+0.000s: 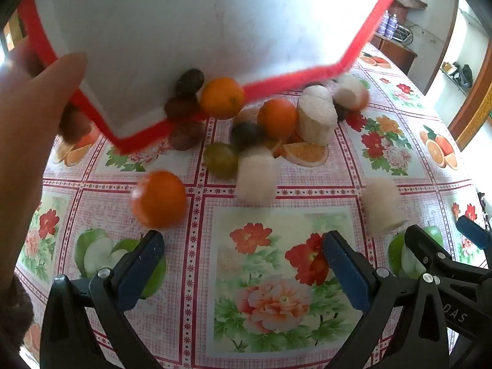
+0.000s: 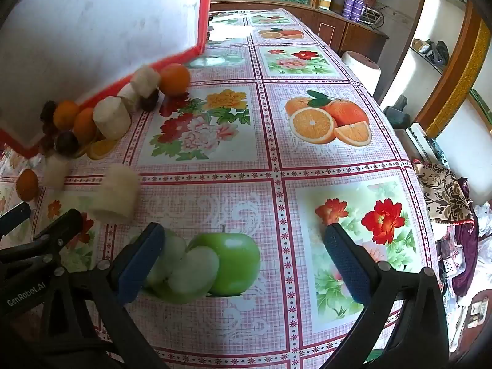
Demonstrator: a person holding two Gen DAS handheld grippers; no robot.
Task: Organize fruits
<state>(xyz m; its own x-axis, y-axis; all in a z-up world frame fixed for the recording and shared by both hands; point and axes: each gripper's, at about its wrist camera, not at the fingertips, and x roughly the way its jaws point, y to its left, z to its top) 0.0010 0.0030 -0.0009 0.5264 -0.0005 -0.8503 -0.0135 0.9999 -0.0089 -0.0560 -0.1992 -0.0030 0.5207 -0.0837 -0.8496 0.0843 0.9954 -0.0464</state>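
I see the white tray (image 1: 190,30) with its red rim tilted up over the far desk (image 1: 276,196), a hand (image 1: 27,129) at 9 o'clock in the left view holding its edge. Fruit lies at the rim's low corner and on the desk below it: oranges (image 1: 222,97), dark plums (image 1: 189,80), a green plum (image 1: 220,160) and pale banana chunks (image 1: 316,120). One orange (image 1: 159,198) sits nearer me at 10 o'clock, and two blurred chunks (image 1: 255,176) lie nearer still; the one at 2 o'clock (image 1: 382,204) is on its side, long axis running toward 1 o'clock. The chunk in the pile stands upright on its cut end.

My left tool (image 1: 243,264) is released, jaws spread wide with nothing between them, above the flowered cloth. My right tool (image 2: 243,264) is released too (empty, over the printed green apple). From the right view the fruit cluster (image 2: 92,123) sits at 10 o'clock, and the cloth from centre to 2 o'clock is bare. The desk's edge (image 2: 412,166) curves down at 3 o'clock, with cloth bundles (image 2: 446,190) beyond it. The left tool's frame (image 2: 37,246) shows at 8 o'clock, near the closest chunk (image 2: 115,192).
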